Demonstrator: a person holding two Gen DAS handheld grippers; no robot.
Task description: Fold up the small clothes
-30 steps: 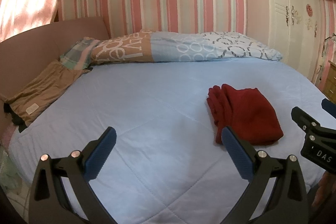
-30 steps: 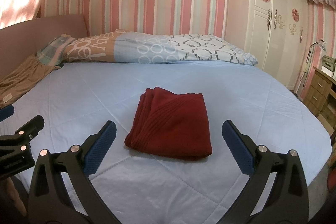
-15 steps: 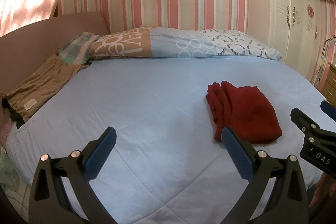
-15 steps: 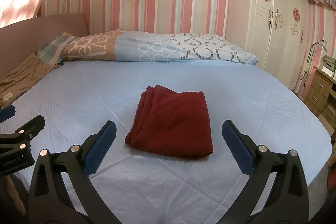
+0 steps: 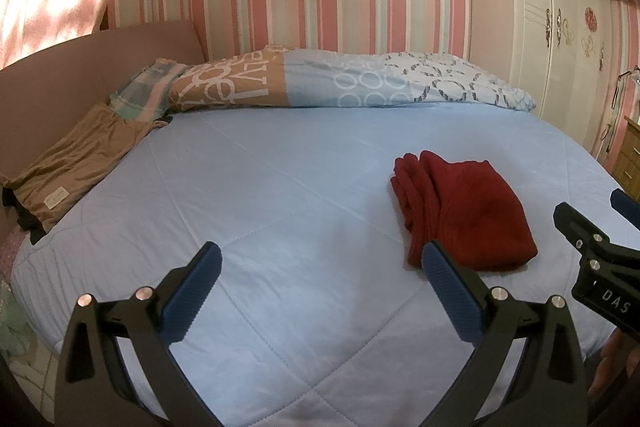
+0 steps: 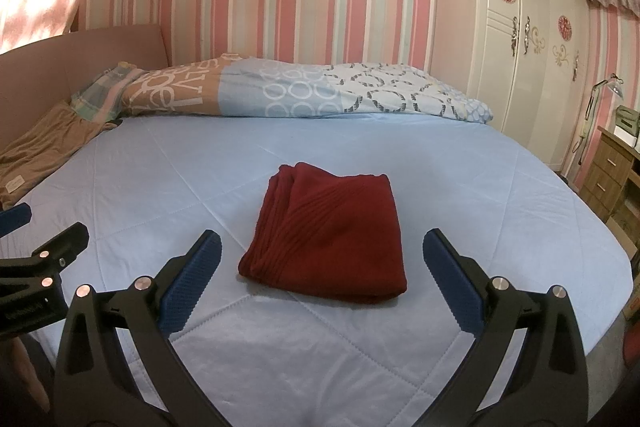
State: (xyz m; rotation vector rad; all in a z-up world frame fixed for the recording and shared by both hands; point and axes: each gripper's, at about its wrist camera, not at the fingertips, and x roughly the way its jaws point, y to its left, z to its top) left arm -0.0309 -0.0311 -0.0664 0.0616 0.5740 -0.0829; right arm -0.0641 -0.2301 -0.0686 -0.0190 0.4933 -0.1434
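A dark red knitted garment lies folded into a neat rectangle on the light blue bed cover. In the left wrist view the same red garment sits to the right of centre. My right gripper hovers open just short of its near edge, one finger on each side, touching nothing. My left gripper is open over bare cover, left of the garment, its right fingertip overlapping the garment's near corner in the image. Each gripper shows at the edge of the other's view.
A patterned duvet roll lies along the headboard side. A tan garment is spread at the bed's left edge against the brown headboard. A white wardrobe and wooden drawers stand to the right.
Both grippers stay open and have drawn slightly up and back; the view tilts up a little. The red garment has not moved.
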